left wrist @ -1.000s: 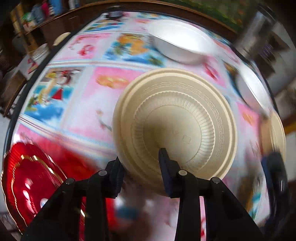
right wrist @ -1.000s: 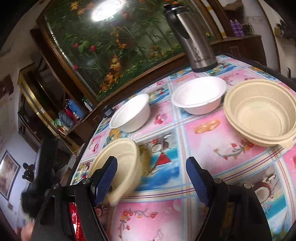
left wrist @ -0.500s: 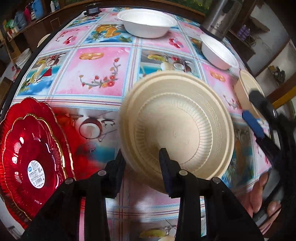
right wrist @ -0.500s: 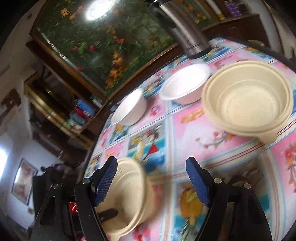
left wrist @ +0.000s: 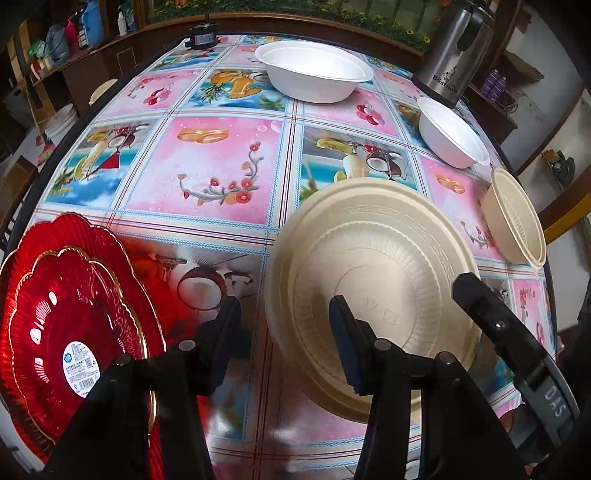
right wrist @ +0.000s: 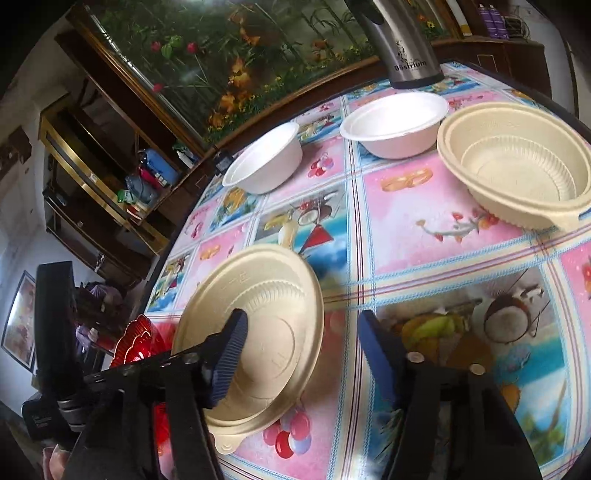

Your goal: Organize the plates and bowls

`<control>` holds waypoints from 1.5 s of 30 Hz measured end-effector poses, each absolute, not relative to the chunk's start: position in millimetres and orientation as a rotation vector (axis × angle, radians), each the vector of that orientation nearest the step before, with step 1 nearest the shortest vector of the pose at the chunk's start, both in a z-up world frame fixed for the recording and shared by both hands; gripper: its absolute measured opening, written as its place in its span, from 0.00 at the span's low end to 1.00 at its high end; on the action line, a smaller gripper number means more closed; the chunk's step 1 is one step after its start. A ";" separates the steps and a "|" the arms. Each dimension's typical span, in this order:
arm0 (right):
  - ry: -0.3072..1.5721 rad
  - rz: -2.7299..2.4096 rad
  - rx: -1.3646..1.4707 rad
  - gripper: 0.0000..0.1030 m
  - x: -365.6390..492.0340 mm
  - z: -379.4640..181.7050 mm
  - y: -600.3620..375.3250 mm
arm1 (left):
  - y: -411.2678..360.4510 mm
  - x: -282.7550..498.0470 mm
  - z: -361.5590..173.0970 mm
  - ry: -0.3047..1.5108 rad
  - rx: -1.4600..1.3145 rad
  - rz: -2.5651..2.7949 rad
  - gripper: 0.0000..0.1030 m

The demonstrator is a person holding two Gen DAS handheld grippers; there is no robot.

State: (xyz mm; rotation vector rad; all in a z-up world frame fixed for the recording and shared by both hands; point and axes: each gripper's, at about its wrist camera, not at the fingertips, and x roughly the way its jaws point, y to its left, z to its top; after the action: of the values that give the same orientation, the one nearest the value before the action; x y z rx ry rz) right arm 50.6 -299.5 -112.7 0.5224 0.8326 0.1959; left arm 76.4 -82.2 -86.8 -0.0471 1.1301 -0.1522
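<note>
A beige bowl (left wrist: 373,280) stands tilted low over the patterned table (left wrist: 207,166), its ribbed inside facing the left wrist view. My left gripper (left wrist: 284,314) straddles its near-left rim. The jaws are opening, and table shows between the left finger and the rim. My right gripper (right wrist: 303,321) straddles the same beige bowl (right wrist: 266,325) at the opposite rim. Its jaws are closing, with the left pad over the bowl's inside and the right pad still apart from the rim. A second beige bowl (right wrist: 517,162) sits at the right. Two white bowls (right wrist: 395,125) (right wrist: 266,166) sit farther back.
Stacked red scalloped plates (left wrist: 66,332) lie at the table's near-left edge. A steel flask (left wrist: 454,48) stands at the far right corner. A small dark object (left wrist: 201,35) sits on the far edge. Shelves and a flower mural lie beyond the table.
The left gripper's jaws have widened off the beige bowl's rim. The right gripper has dropped toward the bowl's other rim, and its jaws have narrowed around it.
</note>
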 end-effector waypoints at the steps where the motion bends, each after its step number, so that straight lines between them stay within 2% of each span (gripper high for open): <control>1: 0.836 0.192 0.523 0.50 50.6 -113.7 -298.9 | -83.0 75.8 -86.4 1.125 -0.041 -0.152 0.47; 5: 0.843 0.167 0.506 0.32 52.4 -119.2 -297.1 | -83.2 73.1 -84.9 1.100 -0.021 -0.145 0.45; 12: 0.838 0.159 0.471 0.15 53.7 -122.5 -292.0 | -84.9 68.7 -85.0 1.064 0.008 -0.133 0.34; 15: 0.835 0.155 0.457 0.14 54.1 -122.5 -290.7 | -87.5 68.2 -87.6 1.064 0.021 -0.137 0.27; 24: 0.820 0.154 0.449 0.10 54.4 -121.8 -291.9 | -92.1 68.3 -89.1 1.042 0.057 -0.130 0.18; 45: 0.813 0.141 0.458 0.10 52.9 -120.1 -294.5 | -98.6 68.1 -89.5 1.010 0.081 -0.134 0.15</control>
State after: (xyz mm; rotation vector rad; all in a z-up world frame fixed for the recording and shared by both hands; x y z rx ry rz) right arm 52.9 -294.5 -120.1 0.4584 0.8131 0.1407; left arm 68.1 -98.6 -89.5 0.0813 1.0100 -0.1336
